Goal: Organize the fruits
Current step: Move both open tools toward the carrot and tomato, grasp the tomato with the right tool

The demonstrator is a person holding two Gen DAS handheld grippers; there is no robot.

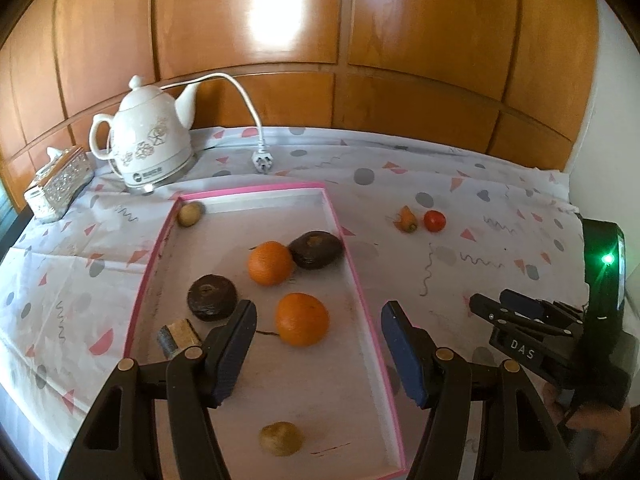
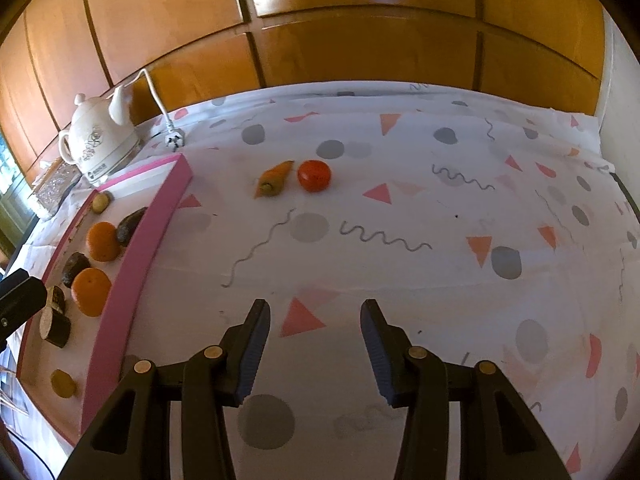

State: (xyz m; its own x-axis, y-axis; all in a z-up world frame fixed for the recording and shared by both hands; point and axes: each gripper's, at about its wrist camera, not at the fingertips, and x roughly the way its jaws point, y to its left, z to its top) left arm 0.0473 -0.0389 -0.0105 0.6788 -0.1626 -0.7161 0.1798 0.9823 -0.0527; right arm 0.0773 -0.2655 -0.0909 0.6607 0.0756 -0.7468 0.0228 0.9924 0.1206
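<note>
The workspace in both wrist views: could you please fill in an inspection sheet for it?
Surface: table under a patterned cloth, creased.
Job's things: pink-rimmed tray holds two oranges, two dark fruits, two small yellowish fruits and a cut piece; tomato and carrot lie close together on the cloth outside the tray.
Clutter: white kettle, glittery tissue box.
Grippers: left gripper open above the tray; right gripper open over bare cloth, nothing between the fingers.
Cables: kettle cord, plug lying loose.
Surroundings: wooden panelling.
</note>
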